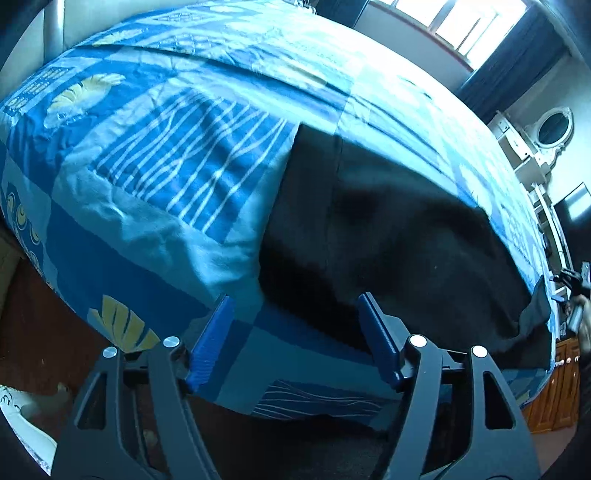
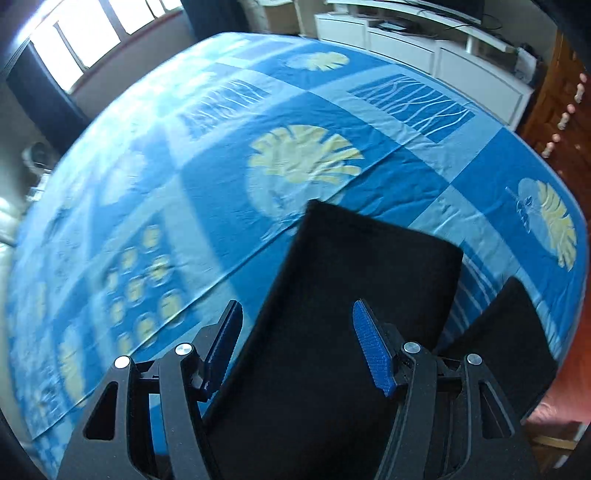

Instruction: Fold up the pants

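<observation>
Pants, black, lie on the blue patterned bedspread near the bed's front edge; from my left wrist camera I record them spread flat, one straight side edge running away from the camera and a far corner hanging close to the right-hand edge of the bed. My left gripper hovers above the near part of the bed with its jaws spread. One blue pad is over bare bedspread, the other over the black cloth, and I see nothing pinched between them. A window sits beyond the bed, and a white dresser with an oval mirror stands at the right.

From my right wrist camera, the pants appear as a broad black panel reaching up from between the fingers, its far edge square-cut on the bedspread. A second dark panel lies to the right, with a strip of bedspread showing between the two. My right gripper stands spread above the cloth, its pads clear of it. This view is blurred on its left side. White cabinets line the far wall.
</observation>
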`<state>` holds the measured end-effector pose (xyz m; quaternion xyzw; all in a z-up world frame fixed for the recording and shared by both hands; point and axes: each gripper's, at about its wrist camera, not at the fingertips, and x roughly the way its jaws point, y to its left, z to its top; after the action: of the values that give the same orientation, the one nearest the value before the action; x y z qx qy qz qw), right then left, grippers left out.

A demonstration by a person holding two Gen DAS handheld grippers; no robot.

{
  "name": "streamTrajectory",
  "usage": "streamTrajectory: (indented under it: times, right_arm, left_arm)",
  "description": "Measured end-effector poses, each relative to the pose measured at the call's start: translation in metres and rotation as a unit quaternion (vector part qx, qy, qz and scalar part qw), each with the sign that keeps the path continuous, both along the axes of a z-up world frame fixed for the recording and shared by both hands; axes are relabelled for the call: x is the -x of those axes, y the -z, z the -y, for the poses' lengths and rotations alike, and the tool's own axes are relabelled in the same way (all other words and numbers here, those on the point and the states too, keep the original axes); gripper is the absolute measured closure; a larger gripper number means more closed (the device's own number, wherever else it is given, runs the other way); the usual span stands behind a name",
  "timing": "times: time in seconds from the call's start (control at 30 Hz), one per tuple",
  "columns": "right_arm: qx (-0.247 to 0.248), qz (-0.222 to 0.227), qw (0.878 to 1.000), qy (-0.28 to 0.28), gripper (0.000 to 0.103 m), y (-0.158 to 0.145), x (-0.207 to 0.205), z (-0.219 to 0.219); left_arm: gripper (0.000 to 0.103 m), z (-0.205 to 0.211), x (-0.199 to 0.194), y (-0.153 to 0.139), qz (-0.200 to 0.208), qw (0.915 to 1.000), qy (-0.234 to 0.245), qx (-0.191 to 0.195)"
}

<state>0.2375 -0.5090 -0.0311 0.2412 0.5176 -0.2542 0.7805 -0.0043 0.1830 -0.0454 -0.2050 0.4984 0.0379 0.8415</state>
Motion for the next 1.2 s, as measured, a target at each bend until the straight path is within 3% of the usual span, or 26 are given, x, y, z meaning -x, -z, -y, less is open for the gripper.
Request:
streamTrajectory:
  times: [0.13,0.23,0.33,0.47,0.57,0.6,0.63,0.7,0.87,1.0,1.1,1.2]
  right_arm:
    - [-0.028,-0.043,0.998,0.035,0.038,0.033,-0.017,0.011]
    - [-0.014,-0.047,0.998,0.045,0.031,0.037,-0.022,0.012]
    - [-0.02,-0.027,0.998,0.055,0.031,0.03,-0.024,0.012]
    - [-0.014,-0.044,0.998,0.051,0.034,0.035,-0.026,0.014]
    - [-0.002,-0.054,0.998,0.043,0.055,0.038,-0.024,0.016]
    - [-0.009,-0.046,0.998,0.038,0.067,0.036,-0.02,0.021]
    - [-0.023,-0.035,0.999,0.034,0.08,0.033,-0.016,0.024]
    - [-0.061,0.004,0.998,0.026,0.094,0.023,-0.006,0.031]
    - [-0.1,0.141,0.985,0.004,0.094,-0.032,0.048,0.047]
    - [-0.109,0.232,0.967,0.006,0.094,-0.063,0.122,0.069]
    - [-0.124,0.269,0.955,0.029,0.095,-0.053,0.183,0.09]
    - [-0.132,0.265,0.954,0.055,0.095,-0.025,0.236,0.095]
  left_arm:
    - [0.033,0.001,-0.002,0.007,-0.009,1.0,-0.002,0.003]
    - [0.032,0.0,-0.003,0.011,-0.015,0.9998,-0.007,0.01]
    - [0.032,-0.001,-0.002,0.014,-0.021,0.9996,-0.012,0.018]
    - [0.031,-0.001,-0.002,0.015,-0.02,0.9997,-0.009,0.014]
    - [0.03,0.001,-0.002,0.016,-0.024,0.9996,-0.009,0.015]
    - [0.029,0.001,-0.002,0.017,-0.025,0.9995,-0.008,0.016]
    - [0.028,0.002,-0.002,0.017,-0.026,0.9995,-0.008,0.016]
    - [0.028,0.004,-0.002,0.018,-0.028,0.9995,-0.005,0.013]
    - [0.027,0.009,-0.001,0.015,-0.027,0.9996,0.001,0.01]
    - [0.027,0.017,-0.001,0.009,-0.02,0.9997,0.009,0.009]
    - [0.027,0.026,0.0,0.001,-0.008,0.9998,0.019,0.0]
    - [0.026,0.034,0.0,-0.004,-0.002,0.9997,0.025,-0.005]
